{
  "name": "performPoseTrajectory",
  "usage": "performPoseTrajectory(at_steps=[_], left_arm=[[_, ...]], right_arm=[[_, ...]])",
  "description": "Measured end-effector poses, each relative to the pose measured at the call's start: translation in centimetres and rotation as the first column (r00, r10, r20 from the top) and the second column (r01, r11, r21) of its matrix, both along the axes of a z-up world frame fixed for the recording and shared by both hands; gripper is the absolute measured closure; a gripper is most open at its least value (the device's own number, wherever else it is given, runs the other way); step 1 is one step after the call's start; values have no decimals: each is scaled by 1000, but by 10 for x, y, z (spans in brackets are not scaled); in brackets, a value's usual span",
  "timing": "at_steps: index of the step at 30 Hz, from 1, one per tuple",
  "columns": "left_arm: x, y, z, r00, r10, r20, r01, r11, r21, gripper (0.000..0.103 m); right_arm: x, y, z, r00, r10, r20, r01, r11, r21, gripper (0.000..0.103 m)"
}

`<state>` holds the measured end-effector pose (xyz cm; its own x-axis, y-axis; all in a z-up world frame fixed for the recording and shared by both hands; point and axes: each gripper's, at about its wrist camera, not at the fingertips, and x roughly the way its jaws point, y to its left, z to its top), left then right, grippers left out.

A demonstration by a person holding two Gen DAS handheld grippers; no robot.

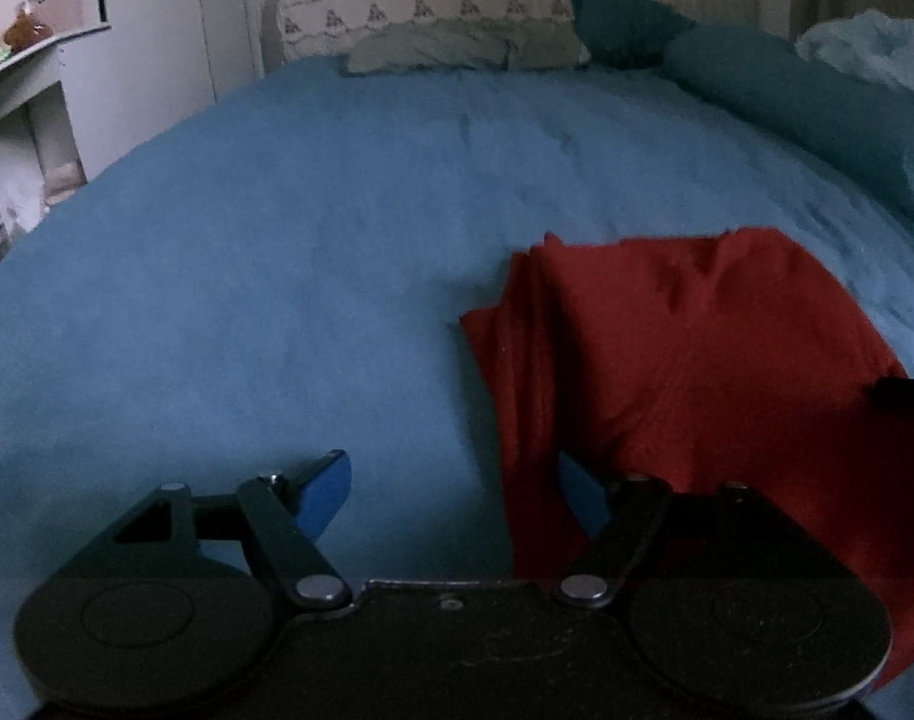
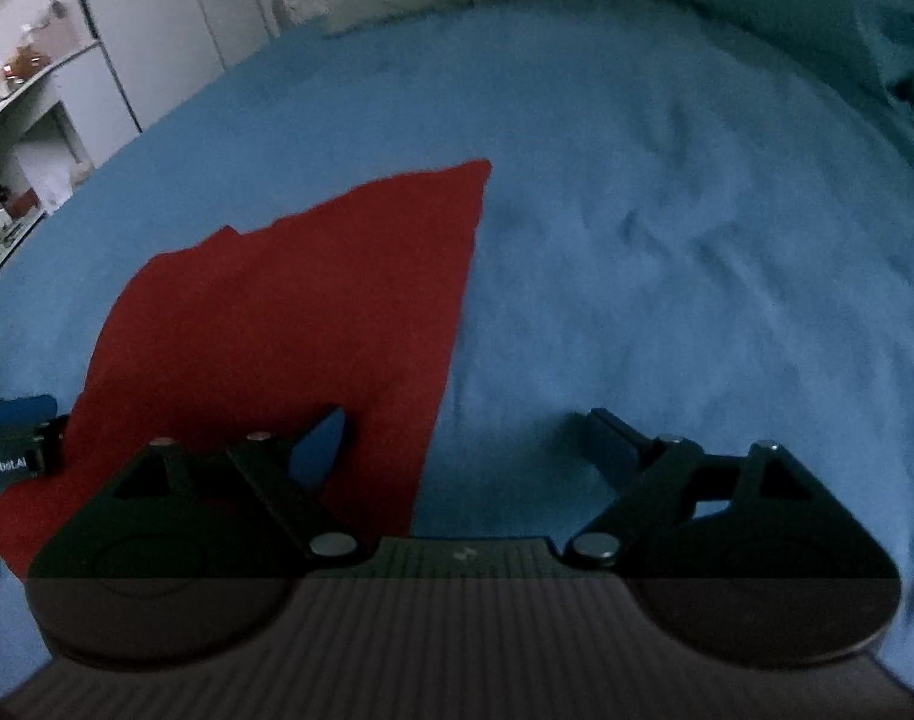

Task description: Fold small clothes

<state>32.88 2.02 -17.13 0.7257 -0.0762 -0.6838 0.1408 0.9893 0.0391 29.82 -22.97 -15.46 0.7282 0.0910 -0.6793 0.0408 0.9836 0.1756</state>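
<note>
1. Left wrist view: left gripper (image 1: 453, 495) fingers spread wide, nothing pinched; red cloth (image 1: 685, 372) lies on blue bedspread (image 1: 246, 276), its left edge bunched in folds around the right finger (image 1: 583, 495).
2. Right wrist view: right gripper (image 2: 457, 450) also spread wide, gripping nothing; red cloth (image 2: 294, 312) flat, near-left; left finger (image 2: 318, 450) over its right edge, right finger over bedspread (image 2: 667, 252).
3. Far side: pillows (image 1: 757, 78), green fabric (image 1: 444, 48), white cabinet (image 1: 156, 42) far left.

A bed (image 1: 276, 240) with a blue cover carries everything. A red garment (image 1: 697, 360) lies on it. Pillows (image 1: 787, 102) rest along its far edge.
</note>
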Motion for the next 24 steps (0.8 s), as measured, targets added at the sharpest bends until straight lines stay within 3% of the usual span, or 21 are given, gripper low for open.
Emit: performPoseTrajectory(at_steps=[4,8,11,15,19,24], left_arm=[[-28,4,47,998,18,66,-18,1000,4,22],[-71,13,118,991,28,132,-26,1000,-18,0],[-111,11,174,987,37,158,-30,999,-46,0],[-165,7,221,982,59,180,-46,996,-75,0],[-214,-3,236,978,62,199,-53,997,-47,0],[-266,-11,223,984,52,170,-51,999,-9,0]], right_arm=[[-25,1,33,994,42,99,-46,998,39,1],[-67,6,95,984,50,173,-57,998,37,0],[-107,16,147,981,6,194,-5,1000,-5,0],[-162,32,196,980,-39,193,50,997,-53,0],[-222,47,224,983,-39,182,60,992,-112,0],[-279,61,224,989,-67,130,89,981,-174,0]])
